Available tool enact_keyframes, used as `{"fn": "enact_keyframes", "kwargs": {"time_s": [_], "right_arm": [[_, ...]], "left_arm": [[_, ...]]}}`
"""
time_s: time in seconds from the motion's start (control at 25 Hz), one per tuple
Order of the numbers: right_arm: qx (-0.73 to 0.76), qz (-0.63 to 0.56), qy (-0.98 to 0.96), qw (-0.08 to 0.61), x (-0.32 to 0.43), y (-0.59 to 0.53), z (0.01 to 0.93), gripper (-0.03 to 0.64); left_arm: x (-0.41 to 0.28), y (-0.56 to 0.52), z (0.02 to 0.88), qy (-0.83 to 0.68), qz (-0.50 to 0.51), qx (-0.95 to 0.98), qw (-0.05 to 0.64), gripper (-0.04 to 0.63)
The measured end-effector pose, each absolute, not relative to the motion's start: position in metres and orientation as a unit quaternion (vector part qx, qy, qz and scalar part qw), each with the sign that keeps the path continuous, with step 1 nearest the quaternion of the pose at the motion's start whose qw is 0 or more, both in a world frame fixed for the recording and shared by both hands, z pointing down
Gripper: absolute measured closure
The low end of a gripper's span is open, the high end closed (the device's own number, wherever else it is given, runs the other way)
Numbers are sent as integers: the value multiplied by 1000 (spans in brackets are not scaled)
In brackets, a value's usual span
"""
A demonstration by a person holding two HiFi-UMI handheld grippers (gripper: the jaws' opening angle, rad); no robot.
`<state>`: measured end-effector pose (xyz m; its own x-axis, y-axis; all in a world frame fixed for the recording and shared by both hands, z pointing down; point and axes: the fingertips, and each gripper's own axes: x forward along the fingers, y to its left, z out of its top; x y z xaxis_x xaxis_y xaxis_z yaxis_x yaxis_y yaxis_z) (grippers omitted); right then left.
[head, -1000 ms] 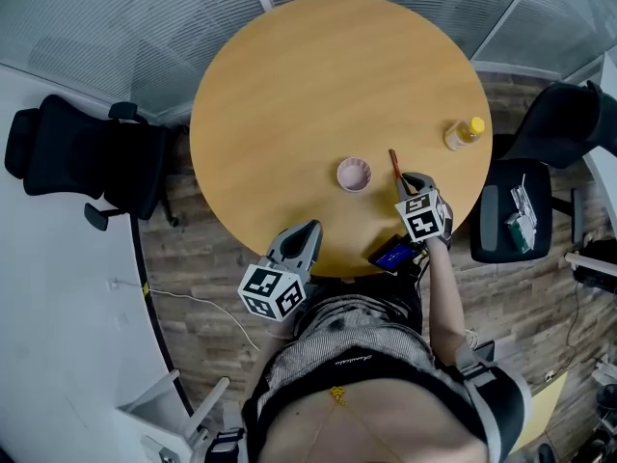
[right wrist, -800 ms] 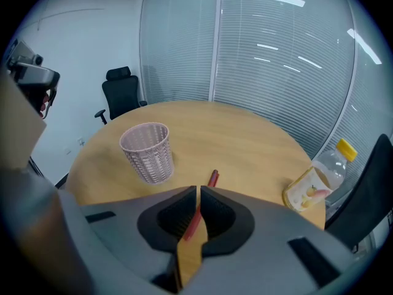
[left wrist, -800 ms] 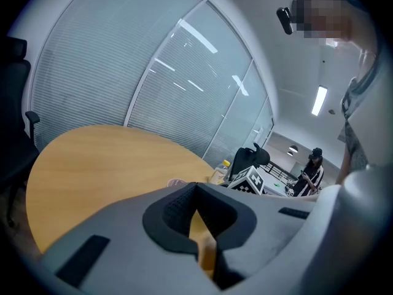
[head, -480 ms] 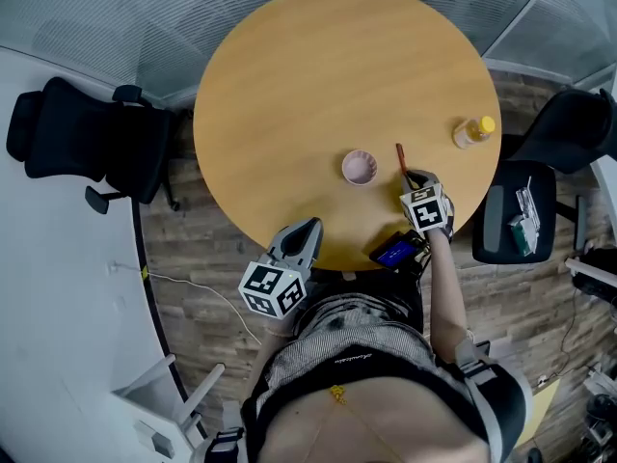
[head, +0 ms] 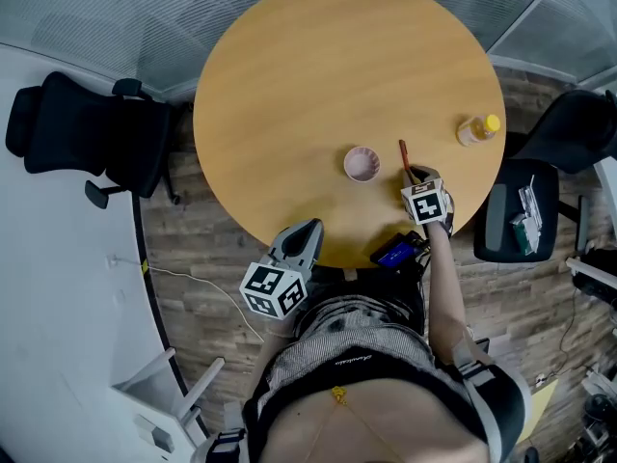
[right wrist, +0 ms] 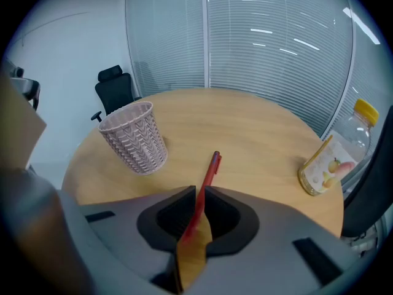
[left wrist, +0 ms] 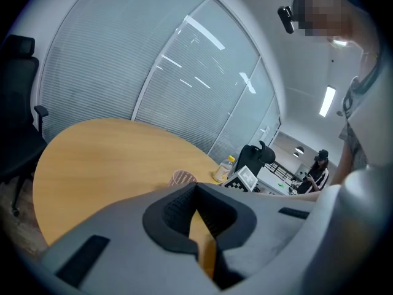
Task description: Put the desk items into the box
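So the right claw (head: 414, 175) is pinched nearly closed on the red pen (right wrist: 207, 176), just right of the cup (head: 361, 164). The pen's back end is buried between the pads, only the front half pokes out, and I can't tell if the tip touches the worktop (head: 308, 75) or not. The left claw (head: 302, 232) hangs off the near edge, pads together, nothing in it. A bottle (head: 478, 129) stands well off to the right. There's a blue thing (head: 393, 254) at the edge, half covered by the right arm, no idea what it is.

Red pen (head: 404, 154) between pink cup (head: 362, 164) and bottle (head: 478, 130)
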<state>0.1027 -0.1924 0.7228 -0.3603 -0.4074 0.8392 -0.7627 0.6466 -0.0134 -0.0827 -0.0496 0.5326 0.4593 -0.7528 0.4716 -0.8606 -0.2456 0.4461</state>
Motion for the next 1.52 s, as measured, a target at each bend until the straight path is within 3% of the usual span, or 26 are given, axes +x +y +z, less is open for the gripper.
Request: {"fn": "enact_keyframes", "kwargs": {"time_s": [0.16,0.28,0.64,1.52], "right_arm": [[366,218,-793,435,103,-191,731,574],[369,225,-788,440,105,-190,737,521],[389,248,-790,404,109,-189,742,526],[402,261,-774,414,112,-189,744,549]], "left_arm": [[-85,-49,535,-514,82,784,338,577],[-85,-49,536,-514,82,783,339,577],[-85,-50,537,-508,80,787,342,577],[-82,-53,523,-481,64,812,325,577]]}}
